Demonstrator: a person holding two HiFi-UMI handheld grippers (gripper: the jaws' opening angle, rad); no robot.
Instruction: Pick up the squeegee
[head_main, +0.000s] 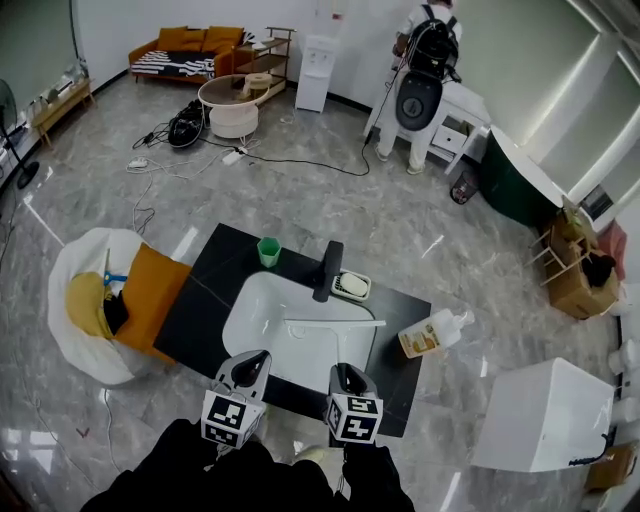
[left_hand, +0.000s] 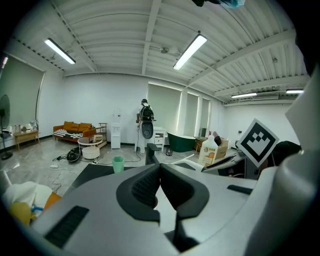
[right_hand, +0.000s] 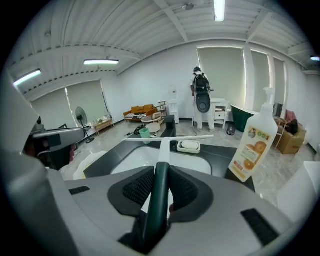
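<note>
Side by side over the near edge of the sink (head_main: 243, 300), the left tongs (head_main: 252, 363) are closed and empty, and the right tongs (head_main: 345, 372) clamp the squeegee (head_main: 335, 322).

Smooth plastic squeegee handle (right_hand: 159, 195), glossy sink (head_main: 262, 310), polished stone floor (head_main: 400, 220)

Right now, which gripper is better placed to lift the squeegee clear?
Right. The right gripper is clamped on the dark handle of the squeegee, its blade above the sink; the left gripper is shut on nothing.

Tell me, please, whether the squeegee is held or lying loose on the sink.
Held: the right tongs are shut on the dark green handle of the squeegee, whose white blade hangs crosswise over the white sink.
</note>
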